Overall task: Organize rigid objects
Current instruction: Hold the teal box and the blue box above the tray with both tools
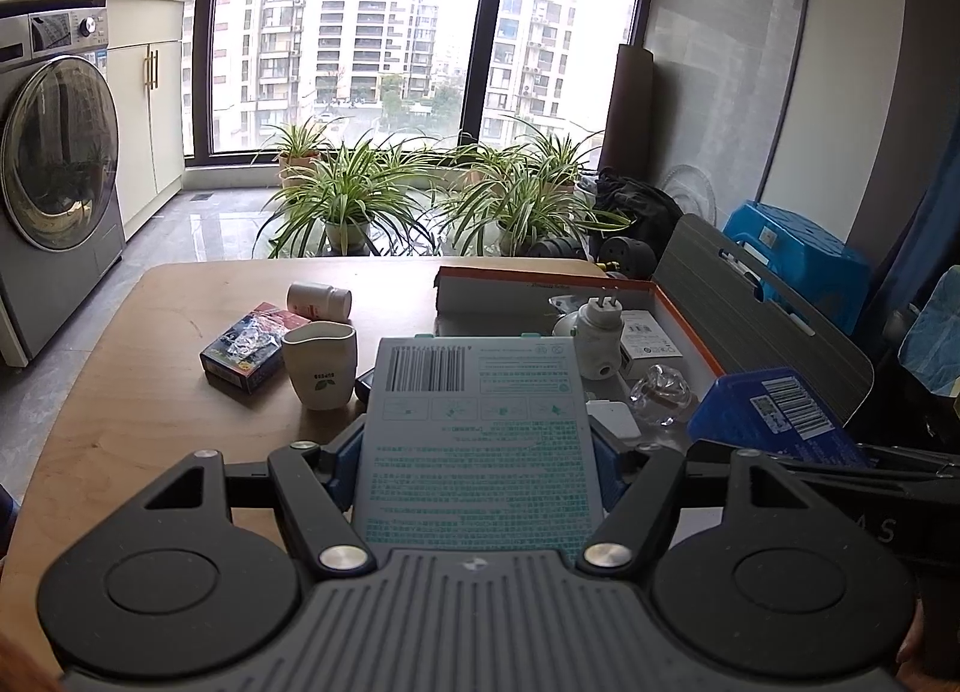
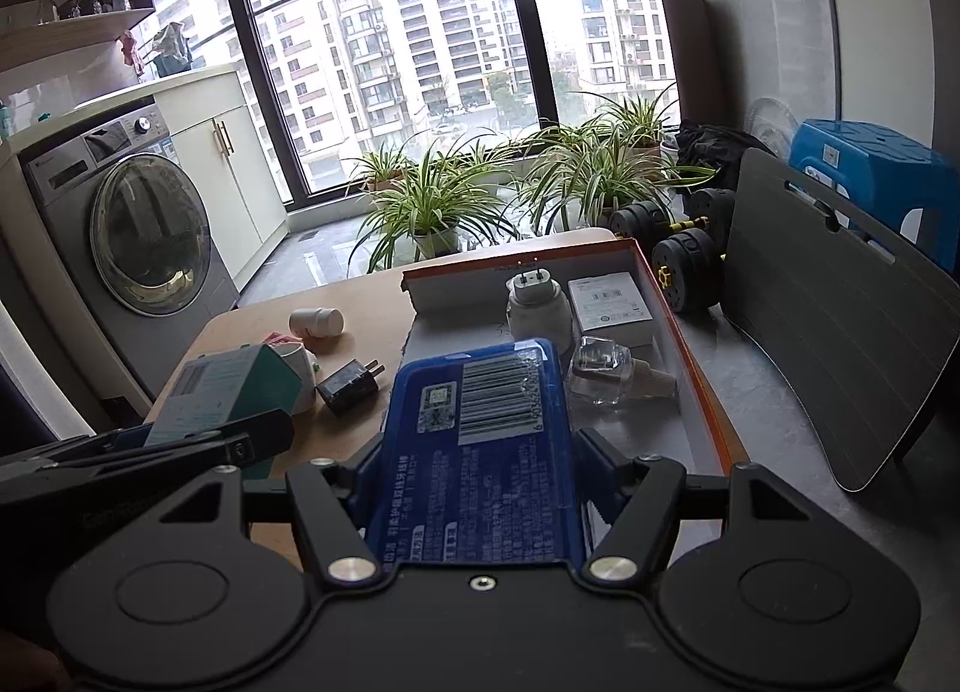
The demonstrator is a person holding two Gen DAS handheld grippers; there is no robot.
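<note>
My left gripper [image 1: 477, 455] is shut on a pale blue-green box [image 1: 477, 428] with a barcode, held above the wooden table [image 1: 138, 392]. My right gripper [image 2: 480, 467] is shut on a dark blue packet [image 2: 480, 440] with a barcode, held over the near end of the orange-rimmed cardboard box [image 2: 690, 350]. Inside that box lie a white plug device [image 2: 537, 308], a small white carton [image 2: 609, 305] and a clear plastic piece [image 2: 600, 368]. On the table sit a white cup [image 1: 321, 365], a white pill bottle [image 1: 318, 301], a dark printed carton [image 1: 249, 350] and a black charger [image 2: 348, 386].
A grey slatted board [image 2: 834, 320] leans at the right of the table, with a blue stool [image 2: 876, 176] behind it. Dumbbells [image 2: 684, 254] and potted plants [image 2: 438, 206] stand on the floor beyond. A washing machine [image 1: 54, 164] stands at the left.
</note>
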